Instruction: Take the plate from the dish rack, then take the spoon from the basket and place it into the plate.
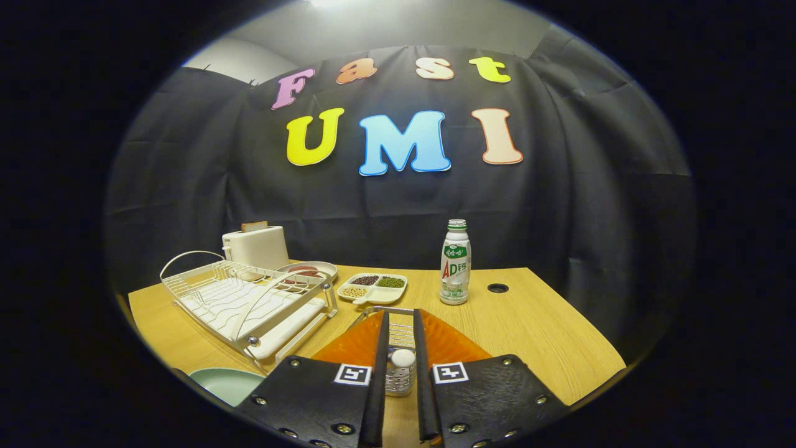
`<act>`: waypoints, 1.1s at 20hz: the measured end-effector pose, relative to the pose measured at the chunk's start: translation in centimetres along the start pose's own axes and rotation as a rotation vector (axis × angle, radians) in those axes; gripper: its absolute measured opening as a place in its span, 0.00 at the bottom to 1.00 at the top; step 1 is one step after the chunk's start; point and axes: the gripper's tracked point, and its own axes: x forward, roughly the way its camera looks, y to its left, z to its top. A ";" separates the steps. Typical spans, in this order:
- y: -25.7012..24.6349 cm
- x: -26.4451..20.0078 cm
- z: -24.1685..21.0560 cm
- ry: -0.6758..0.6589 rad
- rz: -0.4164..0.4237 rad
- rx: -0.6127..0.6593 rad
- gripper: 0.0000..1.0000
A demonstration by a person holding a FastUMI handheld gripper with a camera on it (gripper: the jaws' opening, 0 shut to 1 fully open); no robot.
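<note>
My gripper (401,320) is low over the table, its two black fingers (380,348) close together and parallel. Between them stands the spoon (402,359), a white rounded end on a shiny ribbed stem, and both fingers seem to press on it. Under and just beyond the fingers is the wire basket (398,311), resting on an orange mat (451,342). The pale green plate (225,382) lies flat on the table left of the fingers, in front of the white dish rack (249,298). The spoon's lower part is hidden.
A white toaster (256,246) stands behind the rack, with a small dish (311,269) of food beside it. A divided tray (373,287) of beans and a milk bottle (455,262) stand beyond the basket. A cable hole (497,288) is right of the bottle.
</note>
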 end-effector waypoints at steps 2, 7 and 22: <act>-0.6 0.3 -0.1 -0.003 -0.019 0.000 0.22; 0.3 0.2 0.2 -0.014 -0.001 -0.012 0.07; 0.3 -5.0 11.4 -0.029 -0.029 -0.105 0.02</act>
